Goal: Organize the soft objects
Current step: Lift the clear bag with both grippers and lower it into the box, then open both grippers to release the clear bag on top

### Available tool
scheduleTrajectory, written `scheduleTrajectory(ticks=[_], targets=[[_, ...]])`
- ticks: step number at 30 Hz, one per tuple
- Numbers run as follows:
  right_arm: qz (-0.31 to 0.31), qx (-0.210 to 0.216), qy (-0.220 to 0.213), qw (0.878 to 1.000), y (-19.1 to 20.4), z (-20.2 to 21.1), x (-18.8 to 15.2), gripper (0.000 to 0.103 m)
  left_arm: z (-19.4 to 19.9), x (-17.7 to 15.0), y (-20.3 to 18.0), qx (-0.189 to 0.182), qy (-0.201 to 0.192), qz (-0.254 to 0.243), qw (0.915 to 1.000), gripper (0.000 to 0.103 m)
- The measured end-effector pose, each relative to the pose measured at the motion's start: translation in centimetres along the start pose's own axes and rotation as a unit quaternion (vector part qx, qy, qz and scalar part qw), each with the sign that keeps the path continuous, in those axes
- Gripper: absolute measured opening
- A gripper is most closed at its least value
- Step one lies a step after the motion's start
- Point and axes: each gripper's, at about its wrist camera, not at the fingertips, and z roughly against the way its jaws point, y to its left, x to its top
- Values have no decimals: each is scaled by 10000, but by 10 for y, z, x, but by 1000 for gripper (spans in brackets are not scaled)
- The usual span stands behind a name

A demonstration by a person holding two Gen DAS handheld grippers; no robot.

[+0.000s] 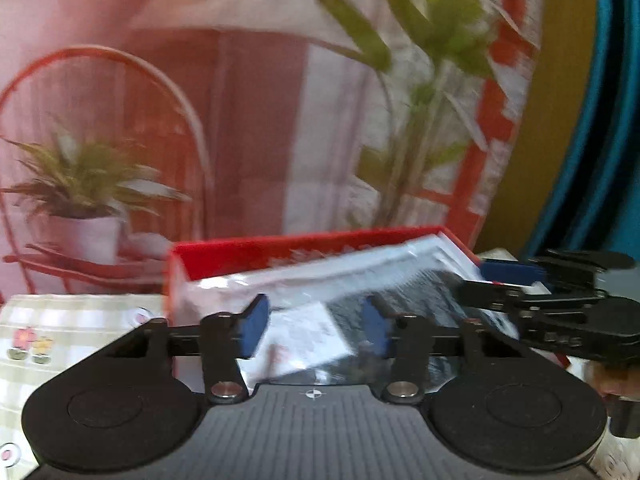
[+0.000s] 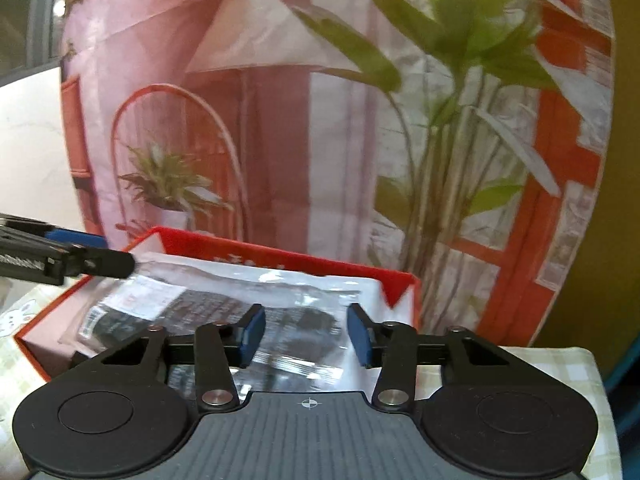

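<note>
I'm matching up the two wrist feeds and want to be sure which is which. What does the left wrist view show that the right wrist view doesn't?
Only the left wrist view shows flower prints on the checked tablecloth, blue and yellow bands at the right edge, and the right gripper reaching in from the right.

Only the right wrist view shows a rabbit print, the pale wall at left, and the left gripper reaching in from the left.

Both show the red box holding a clear plastic packet of dark fabric, before a printed backdrop.
</note>
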Motion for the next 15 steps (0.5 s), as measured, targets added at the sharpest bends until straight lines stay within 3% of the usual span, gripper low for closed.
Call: scheduleTrajectory(ticks=[6,15], targets=[[259,27,549,9982,13,-25,-1,23,-36,-6,-4,45,548,142,9984,47],[96,153,1156,9931,13,-46,-6,23,-54,-13,-2,150,764,-49,9970,47]])
